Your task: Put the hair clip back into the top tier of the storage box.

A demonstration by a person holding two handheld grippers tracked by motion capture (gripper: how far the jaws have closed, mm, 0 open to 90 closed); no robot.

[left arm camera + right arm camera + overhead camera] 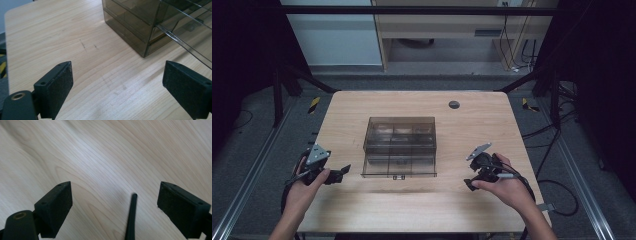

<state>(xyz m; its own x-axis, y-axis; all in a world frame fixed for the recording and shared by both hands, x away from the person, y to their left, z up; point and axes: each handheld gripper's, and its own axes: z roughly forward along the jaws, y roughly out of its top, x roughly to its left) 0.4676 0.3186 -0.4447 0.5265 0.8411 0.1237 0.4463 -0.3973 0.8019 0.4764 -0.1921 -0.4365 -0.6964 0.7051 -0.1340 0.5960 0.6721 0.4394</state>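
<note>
- On the light wooden table (pixel 362 210), near its middle, stands a smoky translucent drawer organizer (pixel 400 135); its lowest drawer (pixel 399 168) is pulled out toward the person's side, with a small handle at the front edge.
- Left of the drawer unit, the left gripper (pixel 343 171) rests low in the person's left hand (pixel 304 189), its tips aimed toward the open drawer and close to its left corner but apart from it.
- From the left gripper view, both black pads (pixel 58 87) stand wide apart with only bare wood between them; the organizer's corner (pixel 140 27) lies ahead and to the right, the drawer's clear wall jutting past it.
- Right of the unit, the right gripper (pixel 471 179) sits in the right hand (pixel 507 190), well apart from the drawer.
- From the right gripper view, its jaws are spread wide and hold nothing; a thin dark rod (pixel 132 217), possibly a cable, rises between them over the wood grain.
- Near the far edge of the table there is a round dark grommet (pixel 454 104).
</note>
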